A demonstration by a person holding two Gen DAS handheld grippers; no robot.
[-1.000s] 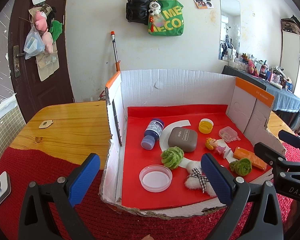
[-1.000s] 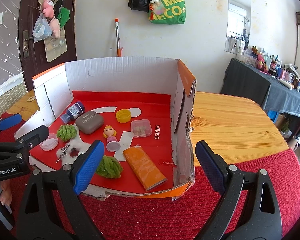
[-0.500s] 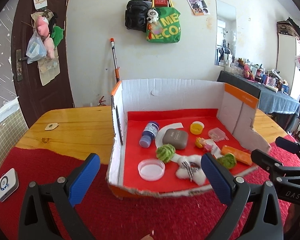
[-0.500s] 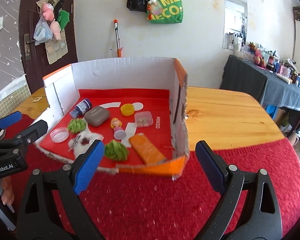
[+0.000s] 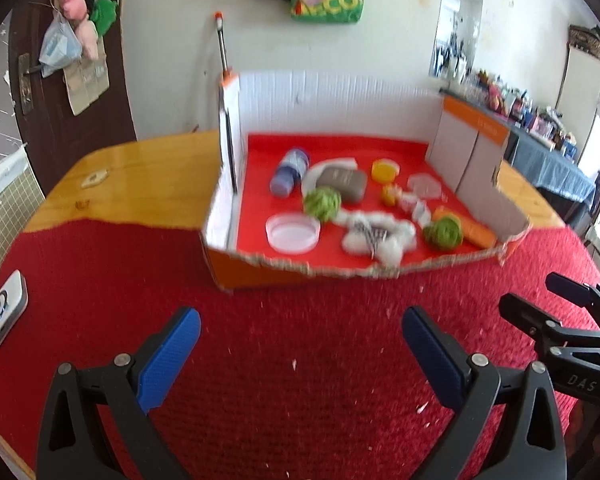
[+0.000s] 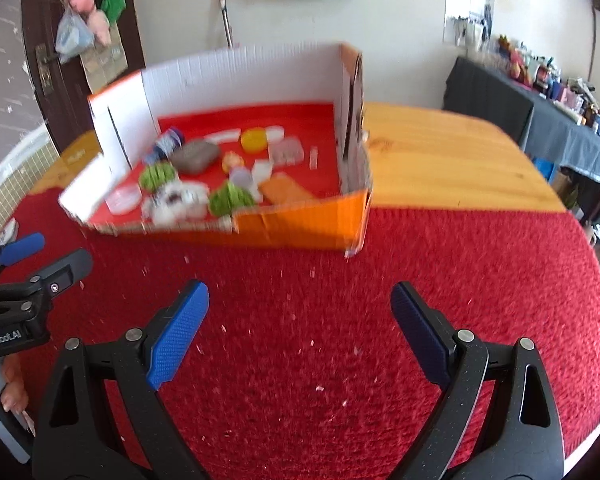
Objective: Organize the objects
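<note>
A cut-open cardboard box with a red floor stands on the red cloth, ahead of both grippers. Inside lie a blue-capped bottle, a grey case, two green yarn balls, a clear round lid, a white fluffy piece, a yellow cap and an orange packet. My left gripper is open over bare cloth, well short of the box. My right gripper is open too, with nothing between its fingers.
A white device lies on the cloth at the far left. Bare wooden tabletop lies to the right of the box and behind it on the left. A door hung with bags and a cluttered side table stand beyond.
Both grippers have pulled back from the box and tilted down; the box now sits farther ahead, with red cloth under the fingers. Both stay open.
</note>
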